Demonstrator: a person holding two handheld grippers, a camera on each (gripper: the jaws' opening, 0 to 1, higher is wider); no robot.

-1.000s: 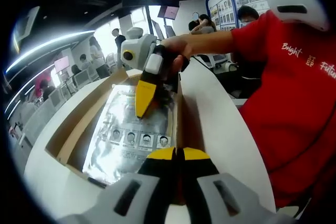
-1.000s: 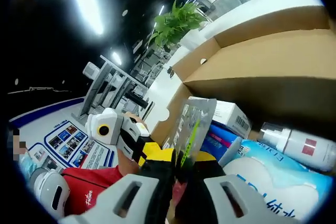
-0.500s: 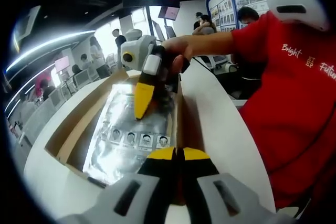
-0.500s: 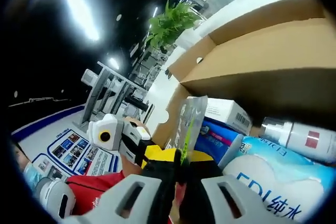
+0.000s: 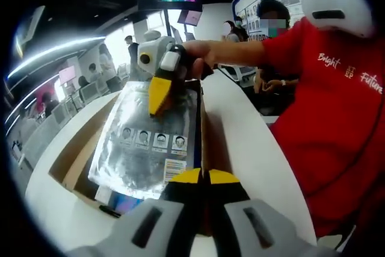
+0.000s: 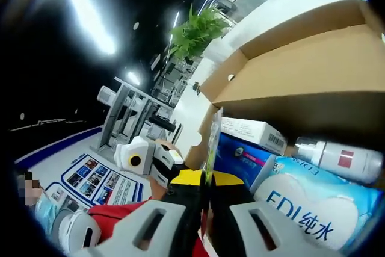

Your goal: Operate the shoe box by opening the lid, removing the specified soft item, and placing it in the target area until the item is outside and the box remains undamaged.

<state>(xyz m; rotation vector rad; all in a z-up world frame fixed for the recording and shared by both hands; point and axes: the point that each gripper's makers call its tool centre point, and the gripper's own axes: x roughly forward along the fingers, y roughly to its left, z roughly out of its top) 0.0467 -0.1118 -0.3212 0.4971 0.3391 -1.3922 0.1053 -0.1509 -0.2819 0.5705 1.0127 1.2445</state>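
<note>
The open cardboard shoe box [image 5: 71,162] lies on a white table [image 5: 240,136]. A silver foil pouch [image 5: 144,142] printed with small portraits hangs tilted over the box. The right gripper [image 5: 157,94] is shut on the pouch's top edge. In the right gripper view the pouch [image 6: 212,139] stands edge-on between that gripper's [image 6: 204,177] yellow jaws. My left gripper [image 5: 200,177] is shut on the box's near wall, which runs straight into its jaws. The left gripper [image 6: 161,167] also appears at the box's corner in the right gripper view.
Inside the box lie a blue pack [image 6: 237,157], a white wipes pack [image 6: 301,209], a white spray bottle [image 6: 337,161] and a small white carton [image 6: 252,132]. The box lid [image 6: 301,70] stands open behind them. A person in a red shirt [image 5: 337,106] stands at the table's right.
The right gripper has lifted the silver pouch up from lying flat in the box. A blue pack now shows under its lower edge. The left gripper has stayed on the wall.
</note>
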